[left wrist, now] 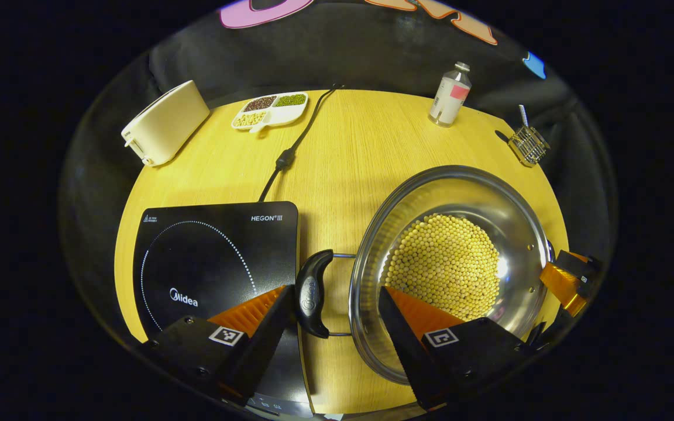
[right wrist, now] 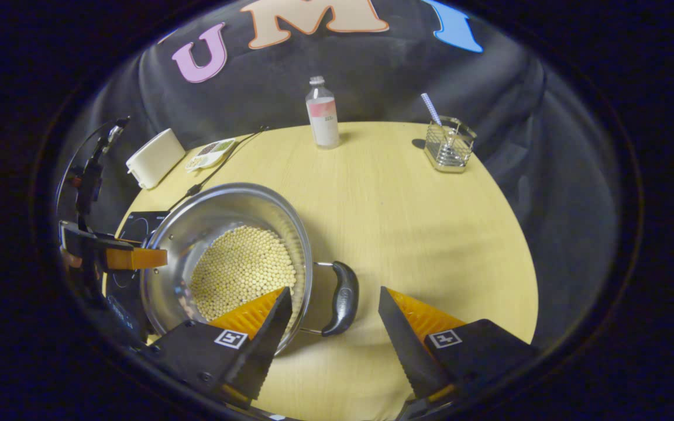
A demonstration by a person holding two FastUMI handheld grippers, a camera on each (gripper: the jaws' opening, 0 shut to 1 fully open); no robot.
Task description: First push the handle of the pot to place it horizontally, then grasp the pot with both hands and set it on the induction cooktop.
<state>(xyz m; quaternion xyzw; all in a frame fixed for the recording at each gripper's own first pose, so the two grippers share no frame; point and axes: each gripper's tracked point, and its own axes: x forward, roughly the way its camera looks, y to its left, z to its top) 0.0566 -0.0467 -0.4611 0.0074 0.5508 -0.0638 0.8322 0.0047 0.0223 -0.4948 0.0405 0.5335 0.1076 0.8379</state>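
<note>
A round wooden table (left wrist: 343,152) carries the induction cooktop (left wrist: 214,257) and the pot (left wrist: 454,263) of beans at its near edge. Along the far edge stand a toaster (left wrist: 164,123), a divided dish (left wrist: 270,109), a bottle (left wrist: 450,95) and what may be a wire holder (left wrist: 528,144).

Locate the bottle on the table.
In the left gripper view, the bottle stands upright at the table's far edge, between the divided dish and the wire holder.

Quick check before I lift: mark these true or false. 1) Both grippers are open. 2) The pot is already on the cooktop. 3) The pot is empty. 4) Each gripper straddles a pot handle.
1) True: left gripper and right gripper are open.
2) False: the pot stands on the table, beside the cooktop.
3) False: it holds beans.
4) True: left handle, right handle.
</note>
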